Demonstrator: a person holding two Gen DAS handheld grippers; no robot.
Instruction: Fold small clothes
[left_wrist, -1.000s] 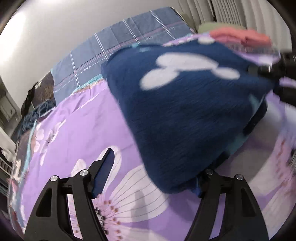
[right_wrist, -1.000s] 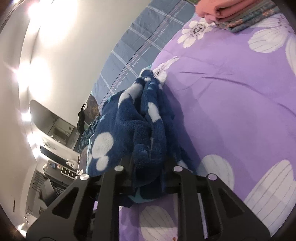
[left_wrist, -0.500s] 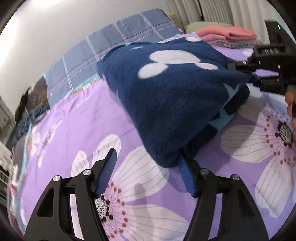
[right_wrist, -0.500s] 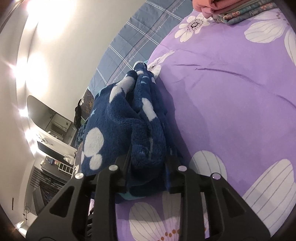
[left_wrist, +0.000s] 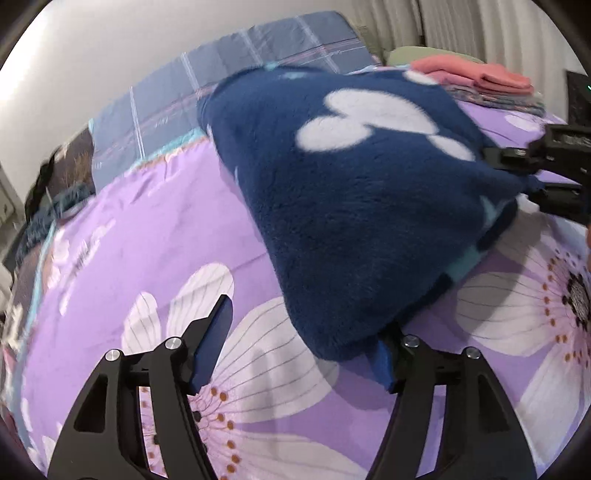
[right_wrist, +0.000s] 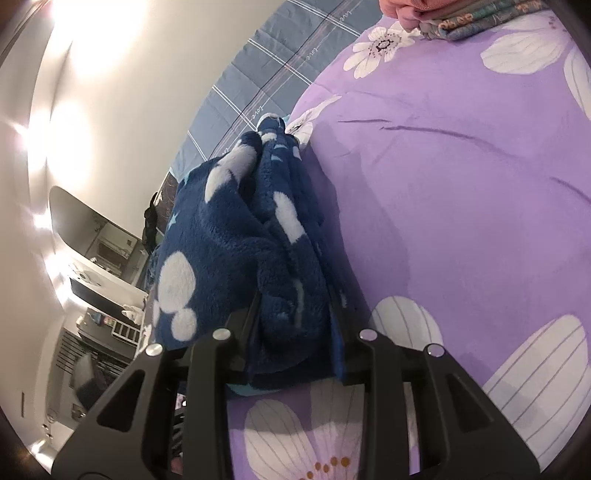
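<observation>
A navy fleece garment with white mouse-head shapes lies bunched on the purple flowered bed sheet. My left gripper is open, jaws wide apart, with a corner of the garment draped over the right finger. My right gripper is shut on a thick fold of the garment and holds it raised off the sheet. The right gripper also shows at the right edge of the left wrist view, clamped on the garment's edge.
A stack of folded clothes, pink on top, sits at the far right of the bed; it also shows in the right wrist view. A blue plaid cover lies along the wall. Shelves and furniture stand beyond the bed's left side.
My left gripper has let the garment's corner slip and drawn back a little, staying open. The right gripper keeps its hold and has lifted the fold slightly.
</observation>
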